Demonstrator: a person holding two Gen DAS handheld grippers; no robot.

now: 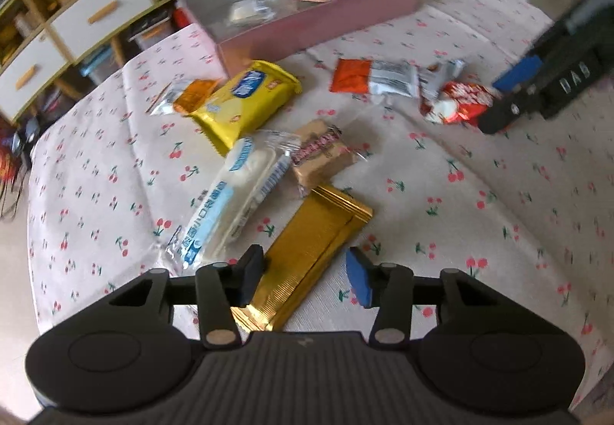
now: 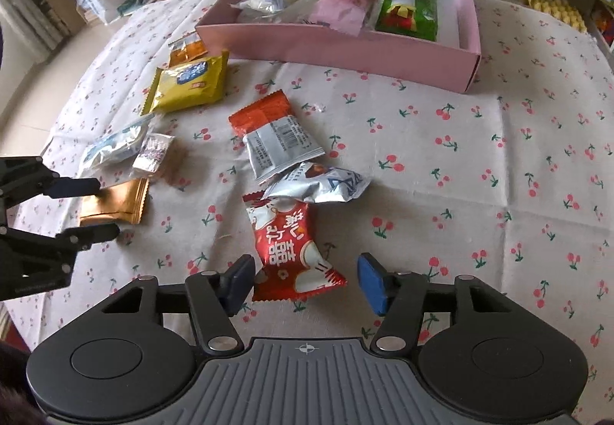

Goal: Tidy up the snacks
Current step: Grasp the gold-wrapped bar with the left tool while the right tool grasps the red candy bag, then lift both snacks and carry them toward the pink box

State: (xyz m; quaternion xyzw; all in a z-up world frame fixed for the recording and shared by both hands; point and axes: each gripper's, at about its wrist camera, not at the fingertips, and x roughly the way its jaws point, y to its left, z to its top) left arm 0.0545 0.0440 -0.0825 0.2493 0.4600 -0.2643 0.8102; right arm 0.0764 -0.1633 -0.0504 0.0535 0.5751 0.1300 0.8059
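Left gripper point(image 1: 305, 277) fingers are standing spread w/ the gold packet point(image 1: 307, 260) lying between them: left finger point(image 1: 251, 273) is touching or just beside the packet's edge, blue-padded right finger point(image 1: 358, 281) is sitting apart from it, so no pinch showing. Seen from the right wrist, the gold packet point(image 2: 115, 204) is lying betw. the two dark fingers, flat on the cloth. Just beyond it a clear-and-blue bun packet point(image 1: 234, 202) and a small tan biscuit pack point(image 1: 322, 156) are lying side by side, then a yellow packet point(image 1: 245, 99) w/ an orange sachet point(image 1: 193, 99) partly under its far-left edge. Right gripper point(image 2: 305, 279) fingers are also standing spread, straddling the near end of the red-and-white packet point(image 2: 291, 248); the dark left finger point(image 2: 240, 281) is just beside it, whether touching can't tell, the blue right one point(image 2: 370, 281) is clear of it. Past that packet a silver pouch point(image 2: 318, 183) and an orange-and-silver packet point(image 2: 274, 137) are overlapping in a line. Further out a pink box point(image 2: 345, 49) is sitting on the cherry-print cloth point(image 2: 460, 156) covering the worktop, already holding several snacks along its far side.
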